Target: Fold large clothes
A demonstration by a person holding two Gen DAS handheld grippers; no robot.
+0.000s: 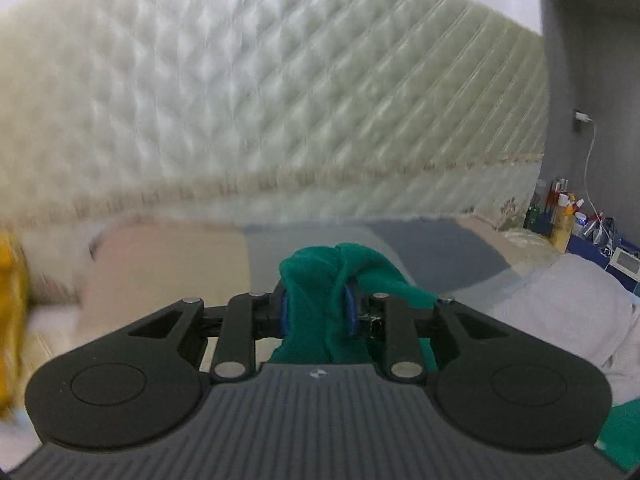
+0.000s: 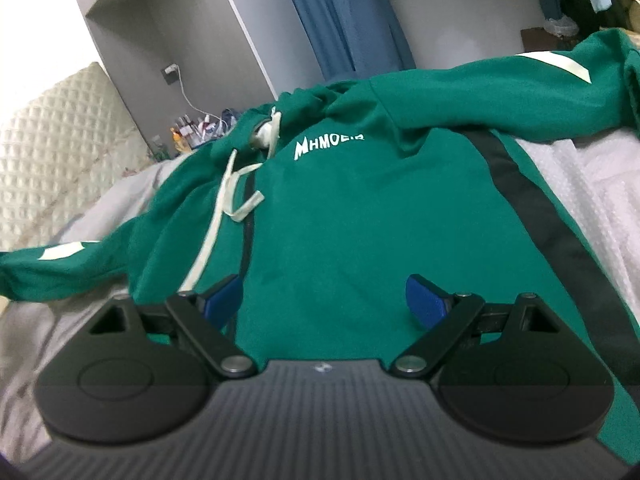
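A large green hoodie (image 2: 340,216) with white lettering, cream drawstrings and a black side stripe lies spread on the bed. My right gripper (image 2: 324,294) is open, its blue pads (image 2: 424,300) hovering just above the hoodie's lower body. My left gripper (image 1: 318,308) is shut on a bunched fold of the green hoodie (image 1: 320,280) and holds it raised in front of the quilted headboard (image 1: 280,92). In the right wrist view one sleeve (image 2: 52,268) trails to the left and the other sleeve (image 2: 540,76) stretches to the upper right.
The bed has a grey sheet (image 2: 592,184) and a grey pillow (image 1: 560,304). A bedside stand with several bottles (image 1: 560,212) sits at the right of the headboard. A yellow object (image 1: 12,312) blurs at the left edge. Blue curtains (image 2: 340,16) hang behind the bed.
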